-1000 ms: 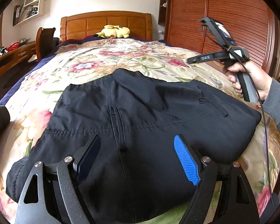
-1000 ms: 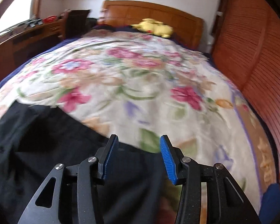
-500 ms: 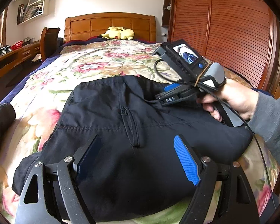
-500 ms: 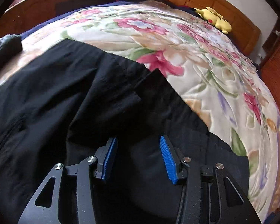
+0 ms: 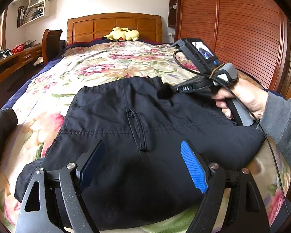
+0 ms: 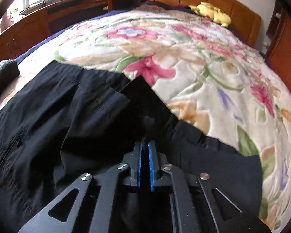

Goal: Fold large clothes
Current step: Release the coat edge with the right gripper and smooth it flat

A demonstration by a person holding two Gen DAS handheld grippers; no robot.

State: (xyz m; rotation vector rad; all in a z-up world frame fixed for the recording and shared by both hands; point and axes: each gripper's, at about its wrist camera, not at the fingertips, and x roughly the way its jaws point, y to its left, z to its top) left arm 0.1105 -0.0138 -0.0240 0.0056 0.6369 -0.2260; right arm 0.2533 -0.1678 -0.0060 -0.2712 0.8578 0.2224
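Black trousers (image 5: pixel 110 116) (image 6: pixel 64 106) lie spread across the floral bedspread (image 5: pixel 116 64), with a back pocket and belt loop showing. My left gripper (image 5: pixel 141 145) hovers open over their near part, and nothing sits between its blue pads (image 5: pixel 192 165). A hand holds my right gripper (image 5: pixel 165 94) at the trousers' far right edge. In the right wrist view the right gripper (image 6: pixel 144 142) has its pads pressed together on a small raised fold of the black cloth.
A yellow plush toy (image 5: pixel 124 34) rests by the wooden headboard (image 5: pixel 114 25). A slatted wooden wardrobe (image 5: pixel 232 29) runs along the right side. A desk (image 5: pixel 11 58) and chair (image 5: pixel 51 42) stand to the left. Another dark garment (image 5: pixel 0 122) lies at the bed's left edge.
The right gripper came down from above the bed onto the trousers' far right edge and its jaws closed on a fold of cloth. The left gripper stayed put and open.
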